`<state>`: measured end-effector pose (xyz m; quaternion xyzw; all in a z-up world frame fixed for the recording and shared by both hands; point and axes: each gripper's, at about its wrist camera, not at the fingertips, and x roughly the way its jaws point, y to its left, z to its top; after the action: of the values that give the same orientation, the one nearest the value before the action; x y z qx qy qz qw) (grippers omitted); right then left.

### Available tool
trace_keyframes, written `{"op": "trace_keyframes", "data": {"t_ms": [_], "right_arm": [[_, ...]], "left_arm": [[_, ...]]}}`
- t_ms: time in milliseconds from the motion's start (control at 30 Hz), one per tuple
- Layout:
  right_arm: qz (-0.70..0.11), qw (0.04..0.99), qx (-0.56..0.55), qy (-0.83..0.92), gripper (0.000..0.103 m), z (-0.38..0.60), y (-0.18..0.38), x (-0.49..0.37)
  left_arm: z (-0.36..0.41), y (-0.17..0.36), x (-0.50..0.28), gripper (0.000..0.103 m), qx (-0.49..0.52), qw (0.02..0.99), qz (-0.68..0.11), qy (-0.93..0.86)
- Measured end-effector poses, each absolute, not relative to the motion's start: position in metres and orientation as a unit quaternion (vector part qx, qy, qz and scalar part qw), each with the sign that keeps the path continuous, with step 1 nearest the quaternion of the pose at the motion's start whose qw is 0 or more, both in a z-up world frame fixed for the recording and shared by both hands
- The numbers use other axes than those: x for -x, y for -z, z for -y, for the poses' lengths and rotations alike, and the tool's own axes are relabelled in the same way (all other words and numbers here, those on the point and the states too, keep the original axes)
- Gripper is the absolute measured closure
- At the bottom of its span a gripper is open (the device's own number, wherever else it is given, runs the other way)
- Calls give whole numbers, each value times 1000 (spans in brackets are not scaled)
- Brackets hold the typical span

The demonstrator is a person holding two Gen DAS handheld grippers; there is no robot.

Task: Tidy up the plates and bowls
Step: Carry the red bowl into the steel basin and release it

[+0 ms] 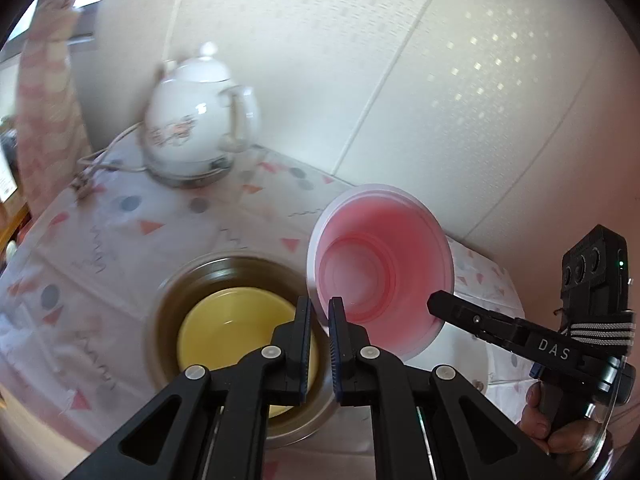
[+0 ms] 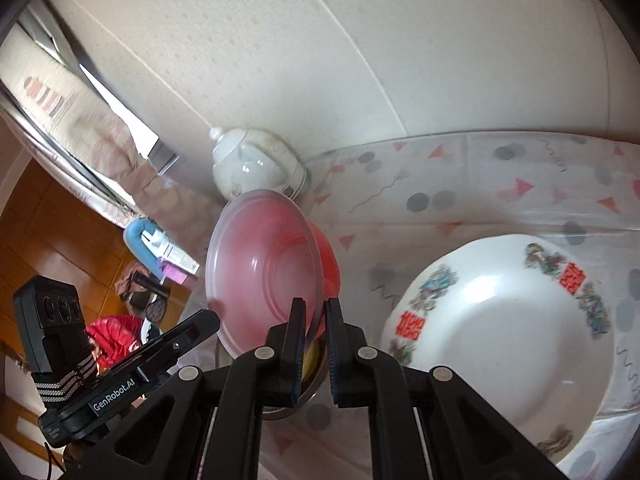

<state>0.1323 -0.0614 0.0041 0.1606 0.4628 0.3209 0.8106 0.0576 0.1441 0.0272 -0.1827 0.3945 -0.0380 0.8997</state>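
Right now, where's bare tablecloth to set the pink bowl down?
Free: patterned tablecloth between the white ceramic kettle and the dark bowl holding a yellow bowl; also behind the white floral plate, toward the wall. Crowded: near edge, where the translucent pink plastic bowl, both bowls and plate bunch together.

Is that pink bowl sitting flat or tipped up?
Tipped up. The pink bowl stands on edge, rim pinched in the right tongs, its inside facing sideways.

Black angular claw (image 1: 320, 316) with silver pivot screws, blue-edged ribbed pads (image 1: 334, 344), white "DAS" lettering, striped strap.
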Motion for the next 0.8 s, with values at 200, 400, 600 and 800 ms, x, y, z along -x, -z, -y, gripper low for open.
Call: {"op": "trace_keyframes", "data": {"t_ms": [200,400,600,800], "right_arm": [[-487,790,-138,-346,93,26,12,-117],[-512,777,-122,-346,93,12,24,-113],[-533,770,-99,-336,91,-2,40,-115],[-545,768,-89,-324,90,-3,50,-117]], "left_arm": [[-176,-9,-35,95,206,892,-403,12],[-191,12,-23,95,222,879,-422,-2],[-196,30,-22,95,232,866,-442,-18],[-197,37,-25,95,234,861,-451,-19]]}}
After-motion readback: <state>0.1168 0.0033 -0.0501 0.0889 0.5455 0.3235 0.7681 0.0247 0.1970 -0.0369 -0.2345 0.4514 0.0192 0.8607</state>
